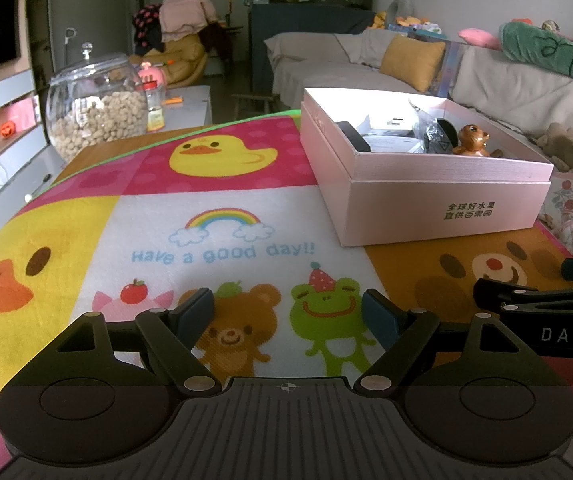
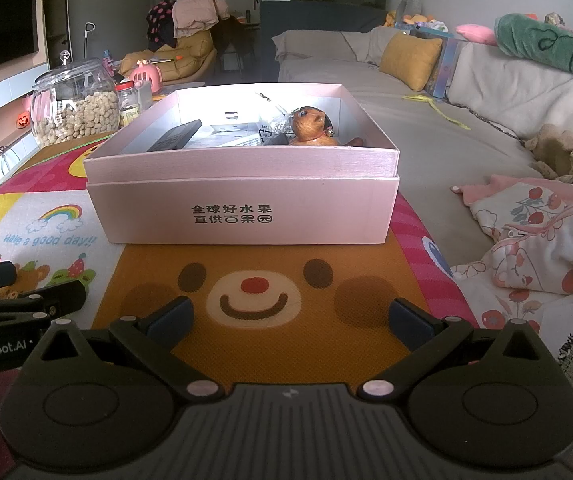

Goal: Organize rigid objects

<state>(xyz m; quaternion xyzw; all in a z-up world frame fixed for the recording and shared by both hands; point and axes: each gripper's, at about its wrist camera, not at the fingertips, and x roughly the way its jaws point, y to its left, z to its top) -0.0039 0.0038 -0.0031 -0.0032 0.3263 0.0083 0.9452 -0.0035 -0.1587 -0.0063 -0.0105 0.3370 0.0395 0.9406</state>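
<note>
The cartoon play mat (image 1: 222, 208) covers nearly the whole tabletop, ducks, a rainbow and a big bear face printed across it, and nothing loose lies on the part I can see. On its far right side stands the pink box (image 2: 242, 216), lid off and apparently nested under the base, Chinese lettering on the near wall. Behind the mat, at the left, sits a glass jar of nuts (image 1: 96, 110), well apart from the box.

Inside the box are a dark flat device (image 2: 174, 136) leaning at the left, some white cards or packets in the middle, a crinkled clear packet, and a small brown animal figurine (image 2: 311, 130) at the right.

Both tools hang low over the mat, near edge, empty. The left gripper (image 1: 288, 318) has its jaws spread wide over the bear and frog print; the right gripper (image 2: 291, 316) is spread just as wide, aimed straight at the box.

My guess is the sorting is either finished or waiting: the next move would be reaching into the box, likely for the figurine, which needs a descent over the wall
</note>
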